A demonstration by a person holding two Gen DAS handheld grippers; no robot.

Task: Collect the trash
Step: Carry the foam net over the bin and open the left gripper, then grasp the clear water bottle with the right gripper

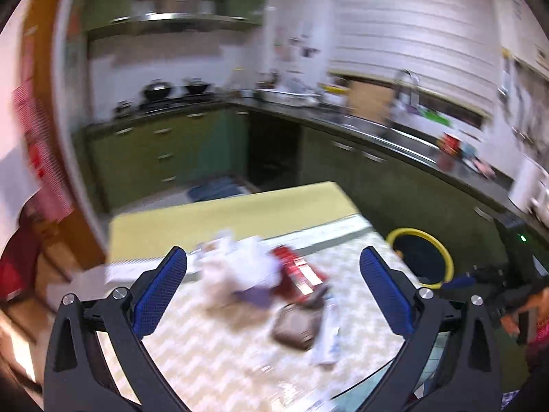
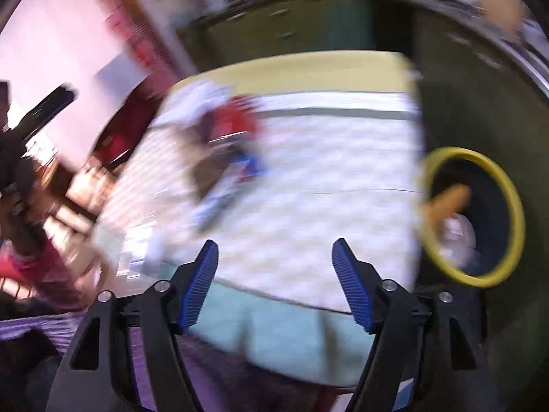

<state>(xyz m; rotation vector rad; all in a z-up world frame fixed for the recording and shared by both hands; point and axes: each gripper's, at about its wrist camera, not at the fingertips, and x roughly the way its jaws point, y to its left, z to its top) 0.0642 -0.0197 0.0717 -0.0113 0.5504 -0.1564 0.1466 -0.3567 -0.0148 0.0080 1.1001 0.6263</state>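
both grippers, left (image 1: 273,279) and right (image 2: 275,273), are held released and empty; trash (image 1: 260,274) lies ahead of the left jaws, bin (image 2: 480,219) right of the right jaws.

A table (image 1: 240,353) covered with a pale cream-and-white patterned cloth, its far strip plain yellow, lies ahead of and below both sets of jaws. On it, just beyond the left jaws, sits a blurred heap of crumpled white paper (image 1: 240,267), a red-and-white flattened packet (image 1: 298,271), a brown pouch (image 1: 295,329) and a white wrapper strip (image 1: 327,336).
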